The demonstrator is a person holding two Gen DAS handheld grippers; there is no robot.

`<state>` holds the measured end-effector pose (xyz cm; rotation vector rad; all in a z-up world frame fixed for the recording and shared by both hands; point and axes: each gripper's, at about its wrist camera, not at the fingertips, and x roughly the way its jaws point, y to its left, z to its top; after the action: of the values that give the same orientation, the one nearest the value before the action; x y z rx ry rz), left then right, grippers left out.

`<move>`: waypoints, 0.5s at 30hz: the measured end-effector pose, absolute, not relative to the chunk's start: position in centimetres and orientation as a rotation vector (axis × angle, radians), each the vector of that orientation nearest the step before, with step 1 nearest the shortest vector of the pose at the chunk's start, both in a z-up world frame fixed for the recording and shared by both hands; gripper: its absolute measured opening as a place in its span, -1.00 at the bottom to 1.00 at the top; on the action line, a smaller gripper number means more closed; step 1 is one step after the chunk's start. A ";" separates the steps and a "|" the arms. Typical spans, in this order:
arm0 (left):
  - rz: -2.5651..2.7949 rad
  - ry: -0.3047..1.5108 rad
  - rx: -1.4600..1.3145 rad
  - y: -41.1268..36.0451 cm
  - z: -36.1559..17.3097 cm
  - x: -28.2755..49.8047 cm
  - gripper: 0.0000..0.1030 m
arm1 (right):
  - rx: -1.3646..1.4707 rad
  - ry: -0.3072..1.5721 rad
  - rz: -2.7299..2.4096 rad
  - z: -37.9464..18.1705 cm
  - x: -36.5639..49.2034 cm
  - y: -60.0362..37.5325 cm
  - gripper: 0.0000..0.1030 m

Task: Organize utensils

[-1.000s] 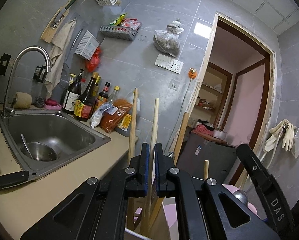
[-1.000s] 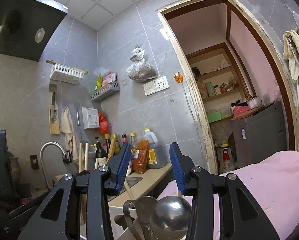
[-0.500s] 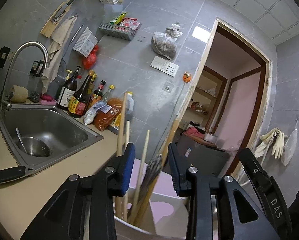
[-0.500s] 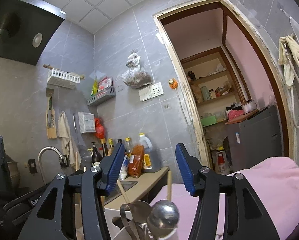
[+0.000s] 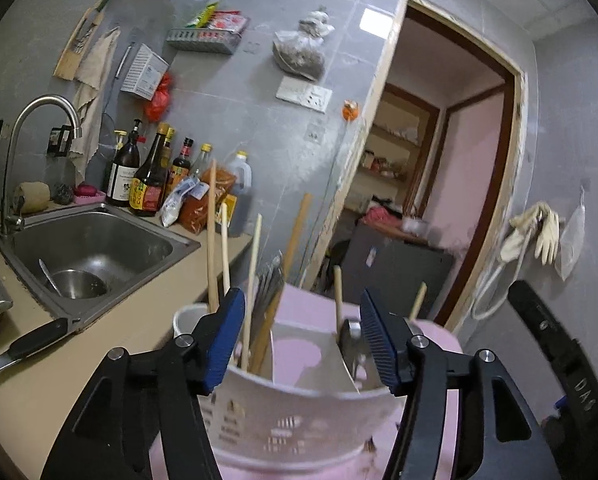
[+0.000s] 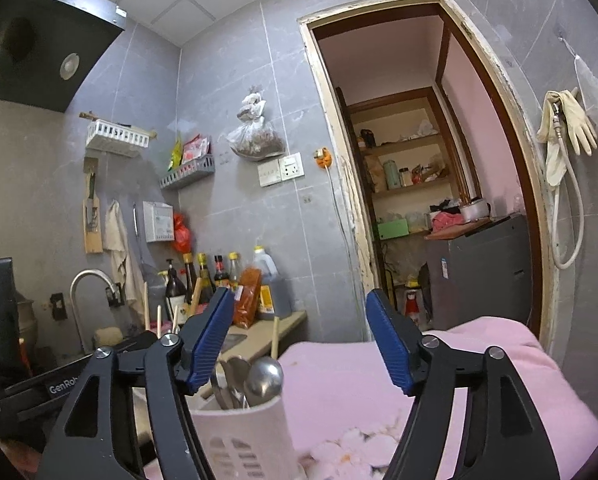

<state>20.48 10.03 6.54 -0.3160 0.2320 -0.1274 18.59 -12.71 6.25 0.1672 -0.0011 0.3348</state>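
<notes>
my left gripper (image 5: 303, 336) hangs with its blue-padded jaws spread wide and nothing between them, just above the white perforated plastic utensil holder (image 5: 299, 420). the holder stands on a pink cloth (image 6: 379, 380) and is split by an inner wall. the compartment nearer the sink carries several pale wooden chopsticks (image 5: 211, 236) standing upright or leaning, together with a bundle of dark grey metal sticks (image 5: 269, 288). the other compartment holds a shiny round-bowled steel ladle (image 6: 264, 378), other steel spoons (image 6: 231, 380) i cannot count, and two more wooden handles.

my right gripper (image 6: 299, 344) is also wide open and grips nothing; its jaws sit above the holder's near corner, with the ladle's bowl showing below and between them.

to the left of the holder runs a beige countertop (image 5: 111, 328) with a stainless steel sink (image 5: 95, 248), a small steel bowl (image 5: 79, 284) with a spoon resting inside it. a black-handled knife (image 5: 27, 344) lies on the counter at the sink's near edge. dark sauce bottles (image 5: 147, 176) stand in a row against the grey tiled wall behind the sink, beside an orange-red packet (image 5: 203, 204).
</notes>
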 end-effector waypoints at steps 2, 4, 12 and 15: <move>-0.130 0.253 -0.290 9.3 6.4 19.9 0.23 | 0.162 0.016 0.338 6.4 17.9 -13.5 0.40; -0.144 0.264 -0.273 8.8 6.1 19.4 0.45 | 0.156 0.028 0.330 6.4 17.1 -14.2 0.44; -0.180 0.295 -0.222 7.2 6.0 16.8 0.73 | 0.124 0.073 0.310 6.4 14.4 -16.5 0.55; -0.196 0.302 -0.213 6.9 6.1 15.8 0.83 | 0.108 0.088 0.303 6.4 13.4 -16.9 0.62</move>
<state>15.82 6.88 6.07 -0.2125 0.3022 -0.1959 13.45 -16.90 6.38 0.1083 0.0882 0.3032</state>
